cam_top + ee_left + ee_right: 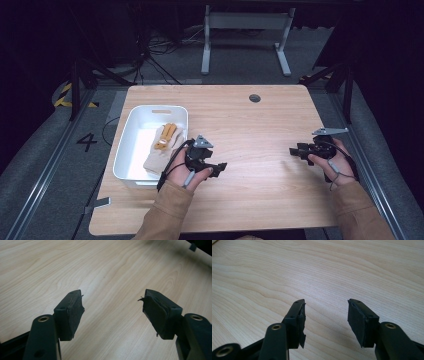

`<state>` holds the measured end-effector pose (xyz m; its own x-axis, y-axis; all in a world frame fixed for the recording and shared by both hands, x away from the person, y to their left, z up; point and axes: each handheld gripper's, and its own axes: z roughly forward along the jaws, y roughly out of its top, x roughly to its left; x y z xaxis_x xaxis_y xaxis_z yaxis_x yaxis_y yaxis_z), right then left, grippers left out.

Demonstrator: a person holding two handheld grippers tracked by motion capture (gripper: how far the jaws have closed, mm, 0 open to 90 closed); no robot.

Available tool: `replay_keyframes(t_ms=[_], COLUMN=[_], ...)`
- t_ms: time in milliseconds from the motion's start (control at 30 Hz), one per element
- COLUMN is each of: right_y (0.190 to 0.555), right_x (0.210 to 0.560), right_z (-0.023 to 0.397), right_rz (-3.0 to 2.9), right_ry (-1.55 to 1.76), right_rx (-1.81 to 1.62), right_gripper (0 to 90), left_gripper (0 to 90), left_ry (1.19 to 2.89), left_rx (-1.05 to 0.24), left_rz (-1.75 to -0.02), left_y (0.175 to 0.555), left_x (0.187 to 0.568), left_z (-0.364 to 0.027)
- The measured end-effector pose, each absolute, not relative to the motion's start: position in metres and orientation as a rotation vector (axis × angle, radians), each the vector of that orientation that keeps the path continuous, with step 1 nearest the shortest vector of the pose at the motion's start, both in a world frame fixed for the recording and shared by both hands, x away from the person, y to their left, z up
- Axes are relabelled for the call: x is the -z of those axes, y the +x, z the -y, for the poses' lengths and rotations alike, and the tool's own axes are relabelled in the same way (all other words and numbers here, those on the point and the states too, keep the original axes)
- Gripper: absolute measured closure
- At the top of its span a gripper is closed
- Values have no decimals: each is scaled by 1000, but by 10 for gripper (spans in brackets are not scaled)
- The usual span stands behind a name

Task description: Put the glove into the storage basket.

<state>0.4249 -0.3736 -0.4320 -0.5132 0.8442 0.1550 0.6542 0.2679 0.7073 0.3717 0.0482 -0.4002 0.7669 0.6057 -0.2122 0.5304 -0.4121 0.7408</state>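
Observation:
In the high view my left gripper rests low over the wooden table, just right of a white bin, and points right. Its jaws stand open with bare wood between them, as the left gripper view confirms. My right gripper is held near the table's right edge and points left toward the middle. It is open too, with nothing between its pads but the table top. Inside the white bin lies a folded beige cloth with a yellow-brown item on top.
A round grey grommet sits in the table near its far edge. Beyond the table stand white desk legs and loose cables on the grey floor. Black frame posts rise at both sides.

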Motion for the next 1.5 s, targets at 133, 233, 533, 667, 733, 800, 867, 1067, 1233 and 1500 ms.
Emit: replay_keyframes(t_ms=[133, 233, 533, 667, 733, 800, 867, 1067, 1233, 1500], right_y=[425, 424, 424, 424, 424, 425, 425, 426, 426, 428], right_x=[432, 431, 431, 432, 434, 435, 437, 439, 441, 441], right_z=[374, 374, 372, 370, 369, 369, 369, 366, 365, 363], right_rz=[-2286, -2287, -2313, -2334, -2346, -2350, -2356, -2369, -2377, -2380], right_ry=[1385, 1394, 1351, 1312, 1293, 1289, 1294, 1297, 1297, 1292], right_rx=[-1087, -1108, -1144, -1165, -1159, -1159, -1161, -1203, -1199, -1201], right_gripper=[488, 489, 487, 482, 481, 481, 481, 481, 481, 481], left_gripper=[326, 325, 318, 320, 319, 309, 310, 303, 297, 289], left_ry=[2103, 2095, 2129, 2142, 2152, 2168, 2187, 2220, 2249, 2252], left_rx=[-143, -152, -22, -8, -14, -21, -36, -22, -35, -36], left_rz=[-755, -687, -608, -615, -606, -592, -563, -535, -526, -523], left_y=[365, 357, 349, 350, 351, 350, 350, 347, 345, 343], left_x=[410, 417, 441, 452, 456, 459, 460, 468, 471, 472], left_z=[-49, -52, -51, -49, -47, -45, -44, -35, -31, -30])
